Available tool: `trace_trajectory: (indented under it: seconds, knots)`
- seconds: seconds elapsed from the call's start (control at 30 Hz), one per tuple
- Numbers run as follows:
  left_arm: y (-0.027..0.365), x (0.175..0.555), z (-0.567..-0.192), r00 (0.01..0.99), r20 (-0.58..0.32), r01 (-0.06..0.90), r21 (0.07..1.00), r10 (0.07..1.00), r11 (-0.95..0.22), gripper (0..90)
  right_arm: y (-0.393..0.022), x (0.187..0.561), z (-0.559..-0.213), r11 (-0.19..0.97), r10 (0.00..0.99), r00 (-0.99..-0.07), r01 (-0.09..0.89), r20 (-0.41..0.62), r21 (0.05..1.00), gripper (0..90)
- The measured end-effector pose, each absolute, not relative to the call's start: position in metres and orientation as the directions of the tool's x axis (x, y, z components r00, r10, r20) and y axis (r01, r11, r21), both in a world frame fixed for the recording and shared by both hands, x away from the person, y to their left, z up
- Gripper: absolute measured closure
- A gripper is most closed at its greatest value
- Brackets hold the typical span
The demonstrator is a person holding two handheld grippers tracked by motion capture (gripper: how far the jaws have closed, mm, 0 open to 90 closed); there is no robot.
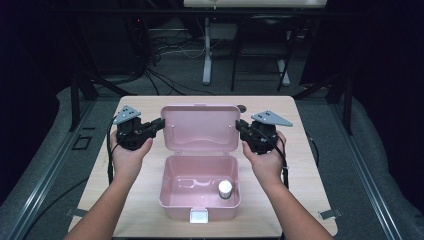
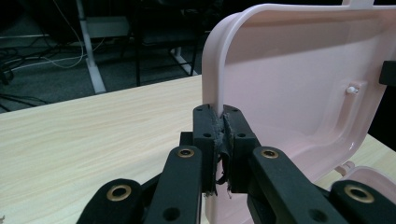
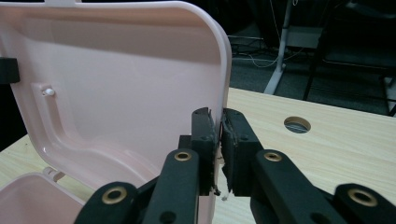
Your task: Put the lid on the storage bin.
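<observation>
Both pairs of jaws pinch the raised pink lid (image 1: 201, 126): the left gripper (image 1: 159, 123) clamps its nine o'clock edge, the right gripper (image 1: 239, 125) its three o'clock edge. The open pink box (image 1: 172, 200) sits mid-table (image 1: 300, 175), a white-capped bottle (image 1: 225, 189) at its four o'clock corner.

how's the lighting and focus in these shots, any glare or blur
High view: table lit, surroundings dark, slightly soft, faint sheen inside the box. Left gripper view: lid evenly lit, sharp at the edge, nearest jaw links soft. Right gripper view: mild glare on the lid's rim, background dim.
</observation>
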State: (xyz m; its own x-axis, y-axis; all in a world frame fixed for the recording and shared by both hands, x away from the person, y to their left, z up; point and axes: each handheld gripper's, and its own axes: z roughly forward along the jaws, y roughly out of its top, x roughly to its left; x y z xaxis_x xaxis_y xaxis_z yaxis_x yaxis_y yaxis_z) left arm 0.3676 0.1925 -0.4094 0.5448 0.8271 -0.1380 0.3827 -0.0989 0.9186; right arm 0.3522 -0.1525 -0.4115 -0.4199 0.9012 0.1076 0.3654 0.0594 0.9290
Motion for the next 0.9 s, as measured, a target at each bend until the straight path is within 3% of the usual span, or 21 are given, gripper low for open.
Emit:
trace_trajectory:
  seconds: [0.17, 0.9]
  knots:
    - [0.1924, 0.3664, -0.4083, 0.54, -0.14, 0.386, 0.918, 0.83, -0.096, 85.6, -0.151, 0.352, -0.4102, 0.053, 0.909, -0.403, 0.363, 0.105, 0.93, 87.2]
    - [0.1952, 0.3713, -0.41, 0.551, -0.174, 0.377, 0.924, 0.816, -0.057, 85.6, -0.15, 0.3576, -0.4111, 0.038, 0.913, -0.392, 0.35, 0.11, 0.936, 87.6]
